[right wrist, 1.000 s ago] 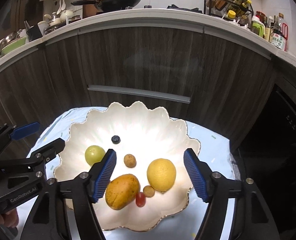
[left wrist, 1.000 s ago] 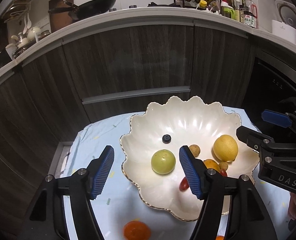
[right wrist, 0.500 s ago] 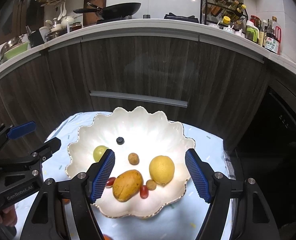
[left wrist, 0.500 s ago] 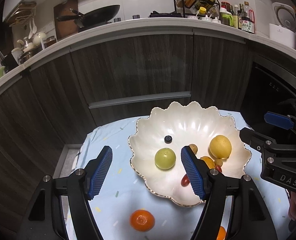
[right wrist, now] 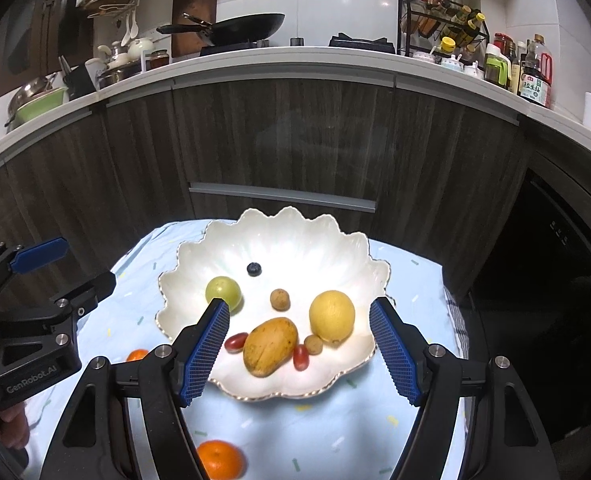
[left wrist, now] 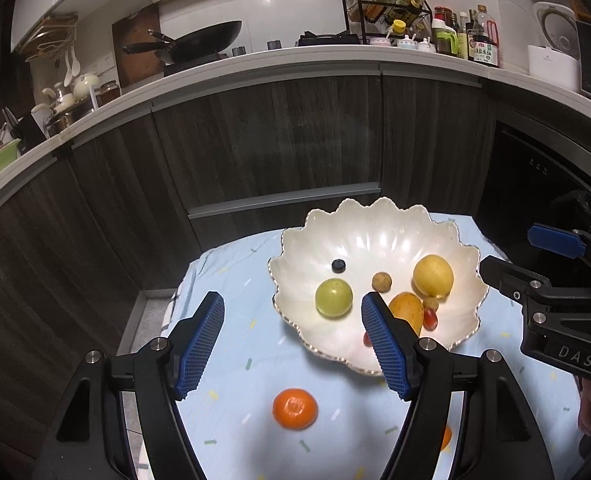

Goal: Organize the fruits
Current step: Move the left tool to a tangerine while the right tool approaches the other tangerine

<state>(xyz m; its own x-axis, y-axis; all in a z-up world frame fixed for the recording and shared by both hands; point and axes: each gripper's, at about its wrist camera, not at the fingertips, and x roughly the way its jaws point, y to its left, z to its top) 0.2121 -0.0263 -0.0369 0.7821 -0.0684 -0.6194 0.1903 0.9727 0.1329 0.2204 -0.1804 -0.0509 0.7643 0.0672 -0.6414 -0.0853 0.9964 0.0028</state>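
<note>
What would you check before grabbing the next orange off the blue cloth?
1. Left hand-held gripper open and holding nothing: ok.
2. Right hand-held gripper open and holding nothing: ok.
3. Orange in plain sight on the cloth, nothing touching it: ok.
4. Second orange located: ok in the right wrist view; in the left wrist view a finger mostly hides it.
5. Bare space in the scalloped bowl for more fruit: ok, its far half holds only a blueberry.
6. The two grippers apart from each other: ok.
</note>
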